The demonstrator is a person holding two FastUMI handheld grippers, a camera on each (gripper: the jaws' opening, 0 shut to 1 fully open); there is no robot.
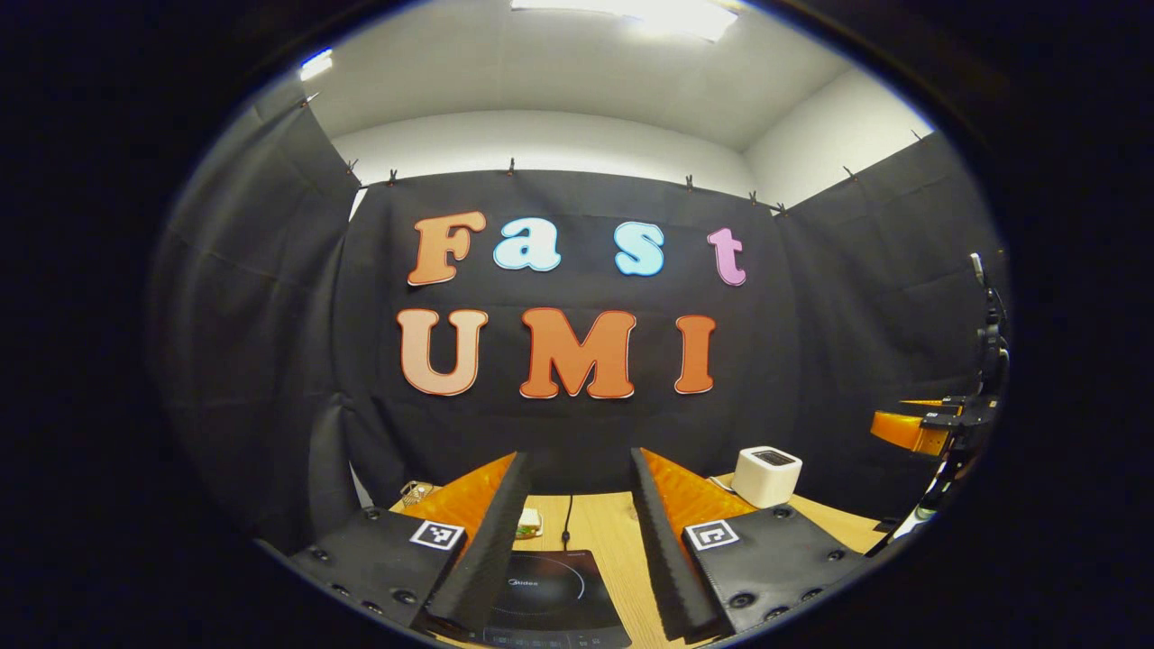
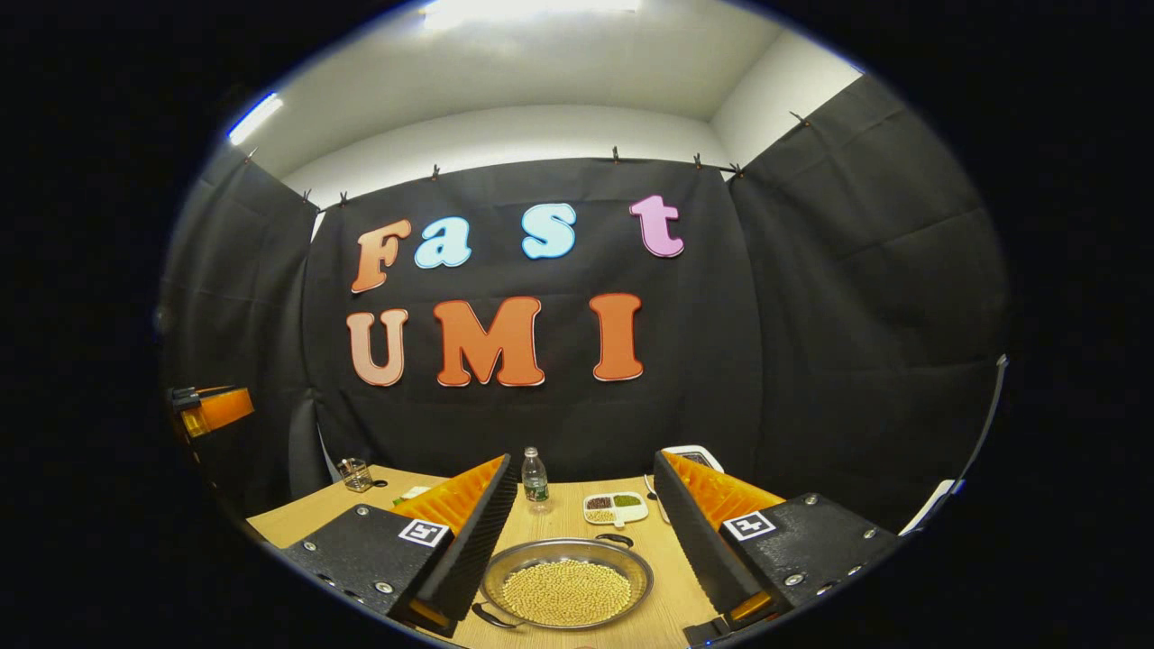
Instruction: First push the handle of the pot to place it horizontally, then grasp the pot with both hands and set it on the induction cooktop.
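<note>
On table, bean-filled pot [image 2: 566,586]

The left gripper [image 1: 577,532] hangs level above the table, its two fingers spread wide apart with nothing between them. The right gripper [image 2: 581,532] sits likewise, fingers parted wide and gripping nothing. In the left gripper view the right gripper [image 1: 938,424] shows at the far right edge, held at much the same height.
</note>
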